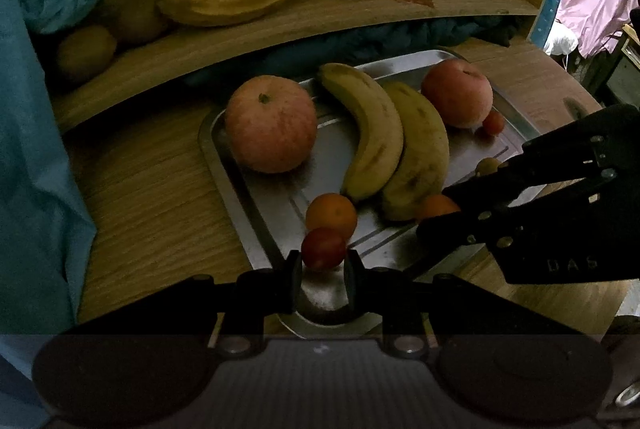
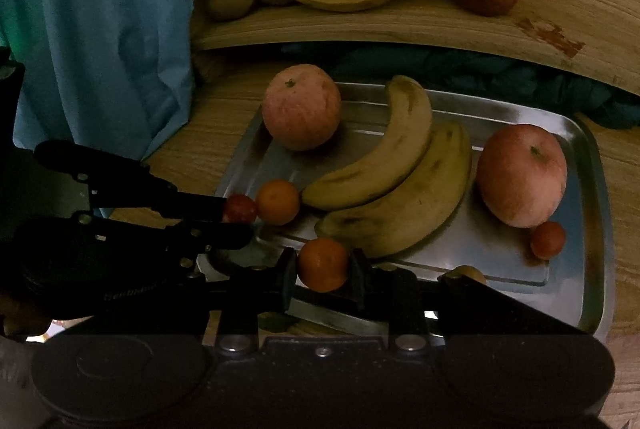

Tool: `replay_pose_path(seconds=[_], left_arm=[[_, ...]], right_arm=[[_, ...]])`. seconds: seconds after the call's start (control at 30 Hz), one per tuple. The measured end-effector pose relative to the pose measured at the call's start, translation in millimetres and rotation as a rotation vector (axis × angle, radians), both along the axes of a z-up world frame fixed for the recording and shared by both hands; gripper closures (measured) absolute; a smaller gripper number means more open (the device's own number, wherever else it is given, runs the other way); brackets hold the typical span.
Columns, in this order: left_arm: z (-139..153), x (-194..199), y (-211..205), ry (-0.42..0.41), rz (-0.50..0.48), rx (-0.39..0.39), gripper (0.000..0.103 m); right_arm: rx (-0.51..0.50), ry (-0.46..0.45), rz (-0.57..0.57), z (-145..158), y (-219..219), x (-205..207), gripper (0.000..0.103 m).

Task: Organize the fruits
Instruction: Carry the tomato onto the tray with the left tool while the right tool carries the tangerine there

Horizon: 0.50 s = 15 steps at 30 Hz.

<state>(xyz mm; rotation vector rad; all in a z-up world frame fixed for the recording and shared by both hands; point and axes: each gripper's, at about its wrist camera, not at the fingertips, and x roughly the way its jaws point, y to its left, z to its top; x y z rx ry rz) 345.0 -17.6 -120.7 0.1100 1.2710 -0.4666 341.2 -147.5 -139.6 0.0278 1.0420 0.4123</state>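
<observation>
Both grippers are down at the near edge of the metal tray (image 2: 596, 189), each working on one small fruit. The left gripper (image 1: 323, 271) has its fingers either side of a little red fruit (image 1: 323, 248), maybe a cherry tomato, and they look closed on it, though it's dim enough that I can't swear the pads are actually touching. The right gripper (image 2: 323, 275) is clamped on a small orange (image 2: 323, 264), just in front of the two bananas (image 2: 394, 173).

A second orange (image 2: 278, 201) sits right next to the red one. Two apples (image 2: 302, 107) are at opposite ends of the tray, with another red fruit (image 2: 548, 239) beside the right-hand one.

So I'd say we're mid-sort, at the pick-up stage. Next should be lifting both straight up without nudging the bananas or the neighbouring orange, then setting like with like.
</observation>
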Motion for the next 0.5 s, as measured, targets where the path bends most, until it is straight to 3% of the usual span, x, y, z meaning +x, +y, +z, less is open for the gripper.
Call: replay_pose_path(seconds=[0.5], left_arm=[[-2.1,2.8,0.5,0.016,0.017,0.003,0.078]], right_arm=[[-0.004,0.014,0.024,-3.4,1.7,7.1,0.072]])
